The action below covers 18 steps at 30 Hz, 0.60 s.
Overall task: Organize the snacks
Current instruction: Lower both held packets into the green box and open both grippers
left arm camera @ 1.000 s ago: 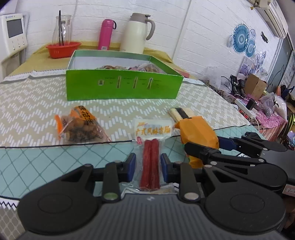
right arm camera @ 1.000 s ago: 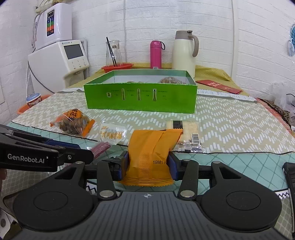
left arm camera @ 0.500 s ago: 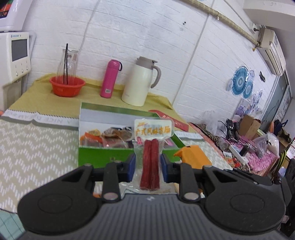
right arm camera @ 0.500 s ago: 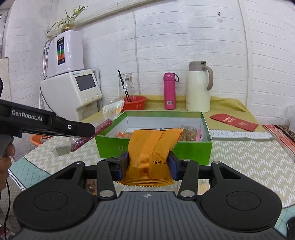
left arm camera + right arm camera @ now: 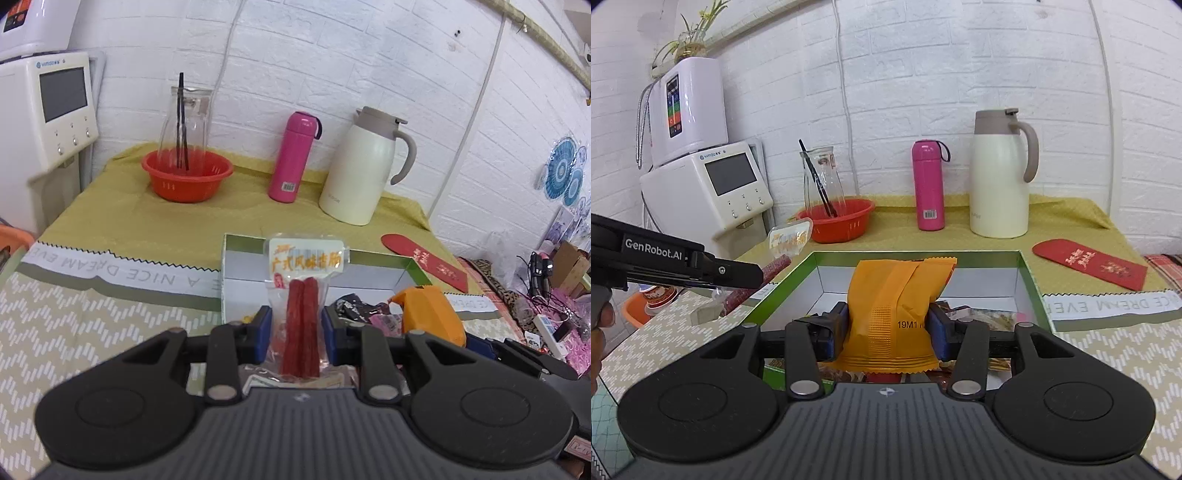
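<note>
both hands lifted off the table & carried fwd since 1s ago: packs that lay on the tablecloth then are now up over the green box. so pickup done, drop-in is what's left imo.

left gripper: narrow, pinched on the sausage pack, which stands upright between the blue pads over the box's near-left part. right gripper: wider, clamped on the orange pouch, over box centre.

materials: sausage pack = clear floppy film, 2 stiff red sticks inside, white/orange printed header. pouch = matte orange foil, puffy, crimped serrated seal at the bottom, fin seam up the front; pads dent it, prob slippery. box = thin card, green outside, white inside, open top, other wrapped snacks already in it. tablecloth zigzag weave.
</note>
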Each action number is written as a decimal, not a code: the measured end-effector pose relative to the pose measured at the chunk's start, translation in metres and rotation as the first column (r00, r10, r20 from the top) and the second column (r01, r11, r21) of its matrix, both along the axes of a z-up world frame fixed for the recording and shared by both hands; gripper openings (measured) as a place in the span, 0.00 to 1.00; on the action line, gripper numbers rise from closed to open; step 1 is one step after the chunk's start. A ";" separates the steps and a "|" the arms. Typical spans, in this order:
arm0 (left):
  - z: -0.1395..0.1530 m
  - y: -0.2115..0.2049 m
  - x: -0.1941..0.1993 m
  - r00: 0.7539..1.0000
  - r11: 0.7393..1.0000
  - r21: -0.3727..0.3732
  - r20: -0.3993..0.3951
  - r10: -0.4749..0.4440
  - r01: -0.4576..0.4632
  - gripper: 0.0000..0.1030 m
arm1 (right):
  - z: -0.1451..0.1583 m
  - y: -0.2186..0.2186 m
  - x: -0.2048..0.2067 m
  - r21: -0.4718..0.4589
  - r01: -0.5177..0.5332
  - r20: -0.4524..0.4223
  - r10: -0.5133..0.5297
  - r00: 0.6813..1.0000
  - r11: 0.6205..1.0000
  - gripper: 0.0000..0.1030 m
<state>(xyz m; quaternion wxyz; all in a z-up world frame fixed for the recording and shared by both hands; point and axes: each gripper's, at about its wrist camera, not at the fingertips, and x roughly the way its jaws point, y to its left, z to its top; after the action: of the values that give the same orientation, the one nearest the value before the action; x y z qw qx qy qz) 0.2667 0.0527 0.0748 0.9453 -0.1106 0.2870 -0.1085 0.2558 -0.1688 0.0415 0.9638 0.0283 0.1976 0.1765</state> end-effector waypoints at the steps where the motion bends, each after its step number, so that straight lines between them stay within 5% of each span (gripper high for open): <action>1: -0.002 0.000 0.006 1.000 1.000 0.004 -0.009 0.001 -0.001 0.24 | -0.003 0.002 0.008 0.005 -0.004 -0.014 0.005 1.000 1.000 0.76; 8: -0.017 -0.002 0.039 0.999 1.000 0.014 -0.047 0.024 -0.024 0.26 | -0.019 0.029 0.050 -0.010 -0.037 -0.075 0.037 0.996 0.999 0.77; 10: -0.020 -0.002 0.045 0.998 1.000 0.005 -0.056 0.008 -0.007 0.39 | -0.024 0.037 0.058 -0.056 -0.049 -0.075 0.045 0.996 0.997 0.84; 11: -0.022 0.000 0.046 0.998 1.000 -0.006 -0.061 0.017 -0.017 0.49 | -0.026 0.040 0.059 -0.086 -0.051 -0.076 0.044 0.996 0.995 1.00; 12: -0.023 0.002 0.045 0.998 0.999 -0.023 -0.054 0.024 -0.025 0.67 | -0.027 0.040 0.058 -0.109 -0.045 -0.069 0.038 0.997 0.993 1.00; 18: -0.024 0.005 0.036 1.000 0.997 -0.075 -0.015 0.018 -0.019 0.71 | -0.028 0.026 0.044 -0.116 -0.025 0.005 0.026 1.000 0.993 1.00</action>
<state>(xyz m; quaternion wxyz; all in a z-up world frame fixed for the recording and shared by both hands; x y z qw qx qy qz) 0.3031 0.0581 0.0512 0.9394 -0.1494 0.2883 -0.1099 0.3001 -0.1431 0.0132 0.9621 -0.0310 0.2048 0.1771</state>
